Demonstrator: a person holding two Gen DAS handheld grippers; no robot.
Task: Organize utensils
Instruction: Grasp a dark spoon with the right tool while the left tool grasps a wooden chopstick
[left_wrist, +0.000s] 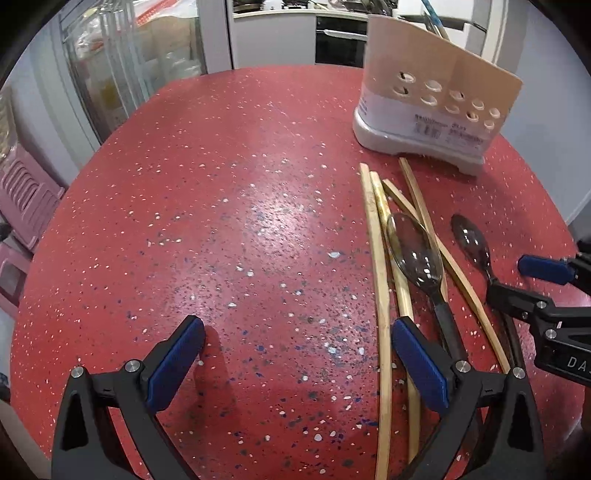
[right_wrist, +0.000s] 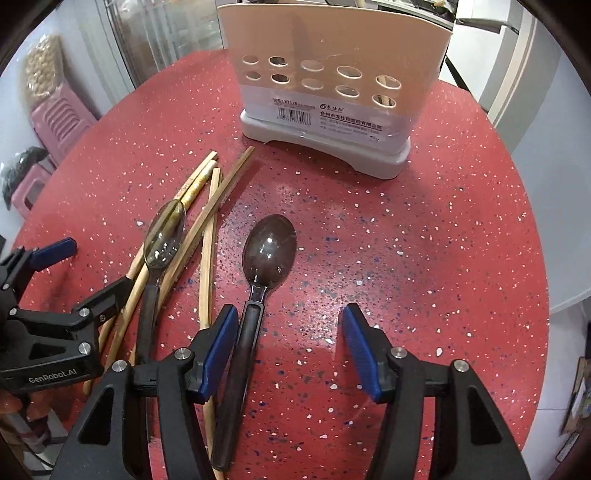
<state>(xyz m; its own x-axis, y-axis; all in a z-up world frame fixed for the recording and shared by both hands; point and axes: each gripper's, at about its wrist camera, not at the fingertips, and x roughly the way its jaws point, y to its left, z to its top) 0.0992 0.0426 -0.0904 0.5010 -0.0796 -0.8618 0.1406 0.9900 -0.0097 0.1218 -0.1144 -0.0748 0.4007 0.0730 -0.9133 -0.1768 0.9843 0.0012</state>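
Note:
Several wooden chopsticks (left_wrist: 382, 280) (right_wrist: 208, 236) lie in a loose pile on the red speckled table. A clear dark spoon (left_wrist: 415, 254) (right_wrist: 164, 236) rests on them. A second dark spoon (right_wrist: 267, 251) (left_wrist: 472, 243) lies on the table to their right. A beige perforated utensil holder (right_wrist: 325, 92) (left_wrist: 432, 96) stands behind them. My left gripper (left_wrist: 297, 358) is open, its right finger over the chopsticks. My right gripper (right_wrist: 290, 347) is open, the second spoon's handle just inside its left finger. Each gripper shows in the other view, left (right_wrist: 55, 288) and right (left_wrist: 532, 288).
The round red table (left_wrist: 221, 229) ends close behind the holder and to the right (right_wrist: 498, 258). Pink plastic stools (left_wrist: 22, 199) (right_wrist: 59, 114) stand to the left below the table. Kitchen cabinets and an oven (left_wrist: 340, 40) are at the back.

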